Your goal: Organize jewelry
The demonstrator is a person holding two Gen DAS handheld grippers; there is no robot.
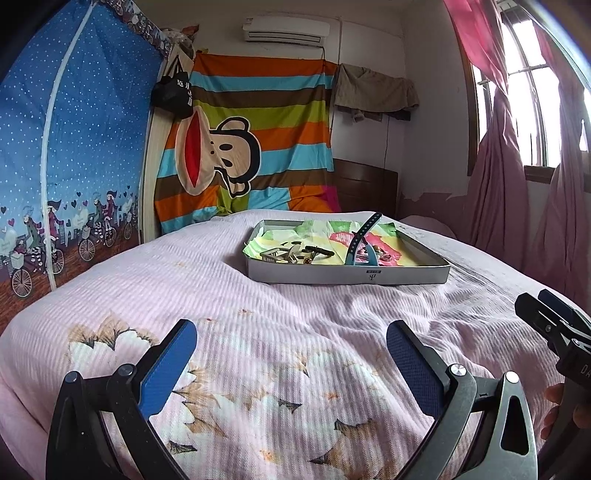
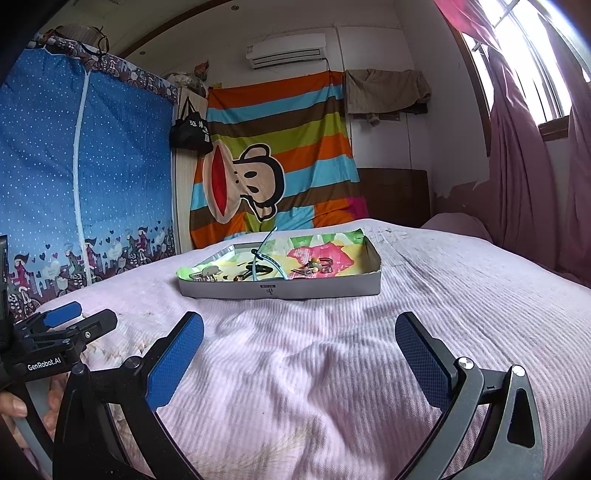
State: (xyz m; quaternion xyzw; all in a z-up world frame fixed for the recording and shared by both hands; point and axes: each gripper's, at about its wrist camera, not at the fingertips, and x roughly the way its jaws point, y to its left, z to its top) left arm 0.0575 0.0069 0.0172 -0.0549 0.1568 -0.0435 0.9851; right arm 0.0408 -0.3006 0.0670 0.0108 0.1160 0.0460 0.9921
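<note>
At the far left stands a blue polka-dot fabric wardrobe (image 1: pixel 74 147) with a bicycle print along its bottom edge. A black bag (image 2: pixel 190 129) hangs beside it, and just right of that a striped cloth with a cartoon monkey face (image 2: pixel 273 158) covers the far wall under an air conditioner (image 1: pixel 286 28).

The bed (image 1: pixel 221 295), spread with a pink ribbed blanket, fills the near half of both views. The left hand-held gripper (image 1: pixel 291 363) hovers over the near edge of the bed with its blue-padded fingers spread wide and nothing between them. To its right, the right hand-held gripper (image 2: pixel 299 356) is likewise released, jaws wide apart and empty, over the blanket.

Farther back, right of centre on the bed, lies a shallow grey tray (image 1: pixel 347 275) lined with colourful paper. Inside it sit small pieces of jewelry (image 1: pixel 295 254): metal clips and dark hair pins toward the left, a blue band (image 1: pixel 360 236) arching up out of the middle, and rings or small beads (image 2: pixel 314 266) toward the right, too small to identify exactly. Both grippers are well apart from the tray.

At the far right, pink curtains (image 1: pixel 498 166) hang by a bright window.
</note>
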